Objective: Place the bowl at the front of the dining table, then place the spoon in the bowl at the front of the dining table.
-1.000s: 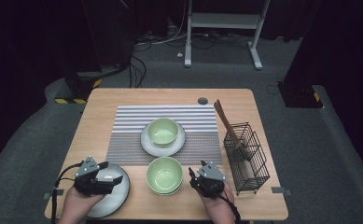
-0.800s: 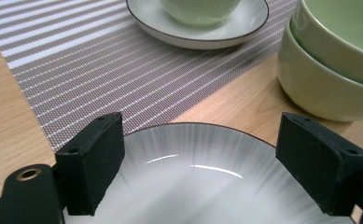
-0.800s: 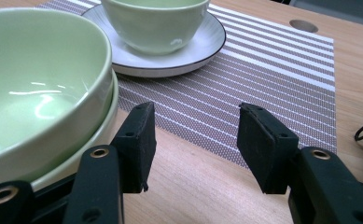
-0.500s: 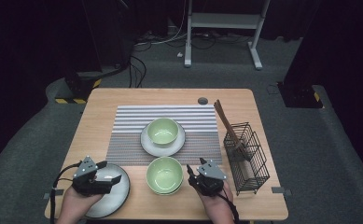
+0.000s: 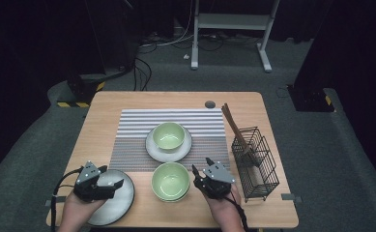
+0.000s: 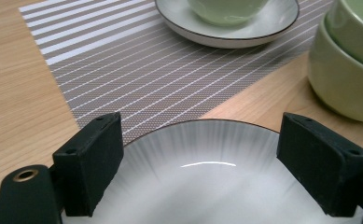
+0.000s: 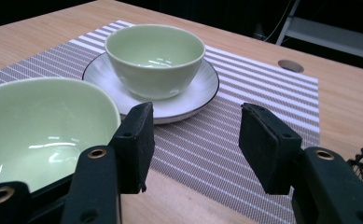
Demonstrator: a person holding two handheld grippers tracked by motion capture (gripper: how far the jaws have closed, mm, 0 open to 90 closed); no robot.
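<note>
My left gripper (image 5: 118, 183) hovers open over a white plate (image 5: 119, 204) at the table's near left corner. In the left gripper view its jaws stand wide apart above the plate (image 6: 202, 186), and my left gripper (image 6: 200, 133) holds nothing. Two stacked green bowls (image 5: 171, 181) sit at the front middle. My right gripper (image 5: 201, 166) is just to their right, open and empty. In the right gripper view the stacked bowls (image 7: 34, 135) lie outside the left jaw of my right gripper (image 7: 198, 119). Beyond it, a third green bowl (image 7: 153, 60) rests on a white saucer (image 7: 195, 100).
A striped grey placemat (image 5: 132, 135) covers the table's middle, with the saucer (image 5: 149, 145) and its bowl (image 5: 168, 135) on it. A black wire basket (image 5: 259, 169) with brown sticks (image 5: 233, 124) stands at the right edge. A round cable hole (image 5: 209, 104) sits at the back.
</note>
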